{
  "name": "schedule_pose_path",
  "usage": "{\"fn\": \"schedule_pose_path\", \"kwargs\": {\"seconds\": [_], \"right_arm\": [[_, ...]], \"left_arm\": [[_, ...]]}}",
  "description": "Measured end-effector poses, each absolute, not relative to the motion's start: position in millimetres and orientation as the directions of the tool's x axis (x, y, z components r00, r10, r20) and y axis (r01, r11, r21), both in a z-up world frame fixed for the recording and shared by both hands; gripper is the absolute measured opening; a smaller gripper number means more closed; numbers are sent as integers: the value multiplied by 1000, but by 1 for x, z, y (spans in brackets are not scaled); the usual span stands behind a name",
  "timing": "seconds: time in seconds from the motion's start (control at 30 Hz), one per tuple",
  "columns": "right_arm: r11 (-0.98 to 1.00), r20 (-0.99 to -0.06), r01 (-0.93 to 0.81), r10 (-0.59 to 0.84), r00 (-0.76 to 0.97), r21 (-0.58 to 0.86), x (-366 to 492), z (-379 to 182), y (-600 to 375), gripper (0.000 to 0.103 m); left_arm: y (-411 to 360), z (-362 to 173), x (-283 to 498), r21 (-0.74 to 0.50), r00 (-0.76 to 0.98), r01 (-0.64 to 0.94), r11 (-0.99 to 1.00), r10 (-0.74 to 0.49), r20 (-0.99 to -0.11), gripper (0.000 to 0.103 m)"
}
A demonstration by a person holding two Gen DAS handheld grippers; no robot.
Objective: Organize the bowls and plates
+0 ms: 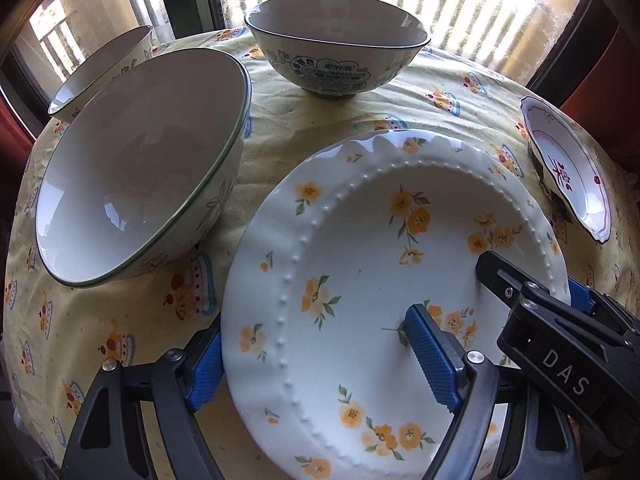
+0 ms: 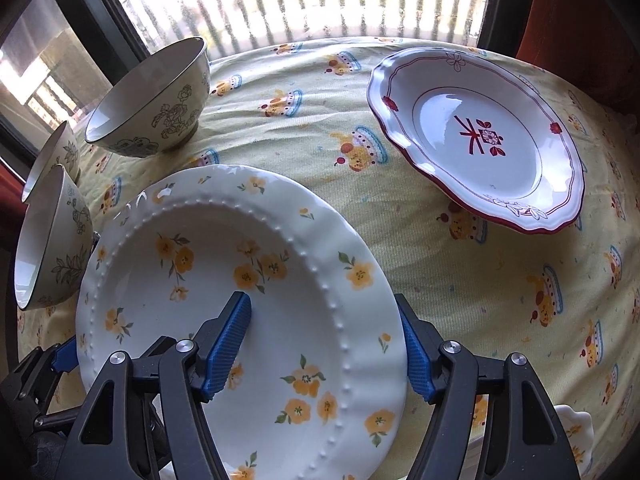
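Counts: 3 bowls, all line-drawn floral with dark rims: near-left bowl (image 1: 136, 168), far-left bowl (image 1: 108, 70), far-centre bowl (image 1: 336, 44). 2 plates in full view: yellow-flower plate (image 1: 360, 280), red-trim plate (image 2: 480, 140). Scalloped white edge (image 2: 576, 424) at lower right of right wrist view, kind unclear. 2 claws.

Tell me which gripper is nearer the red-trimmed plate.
Right. The right gripper straddles the flowered plate's rim on the side facing the red-trimmed plate; the left gripper straddles the opposite rim, by the bowls.
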State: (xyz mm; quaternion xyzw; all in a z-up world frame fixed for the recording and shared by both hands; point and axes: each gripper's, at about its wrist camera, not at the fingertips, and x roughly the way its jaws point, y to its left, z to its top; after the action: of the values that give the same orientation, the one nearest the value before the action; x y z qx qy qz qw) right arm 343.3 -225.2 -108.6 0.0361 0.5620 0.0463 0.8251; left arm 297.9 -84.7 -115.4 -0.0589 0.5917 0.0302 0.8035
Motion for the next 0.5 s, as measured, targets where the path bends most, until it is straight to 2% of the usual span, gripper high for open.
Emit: {"fn": "schedule_pose_path", "kwargs": {"seconds": [0.5], "right_arm": [[997,-927,-42,79,367,68,340,-87,-226,73]], "left_arm": [[-83,-95,295,-78,321,-109,991,-39,-946,82]]}}
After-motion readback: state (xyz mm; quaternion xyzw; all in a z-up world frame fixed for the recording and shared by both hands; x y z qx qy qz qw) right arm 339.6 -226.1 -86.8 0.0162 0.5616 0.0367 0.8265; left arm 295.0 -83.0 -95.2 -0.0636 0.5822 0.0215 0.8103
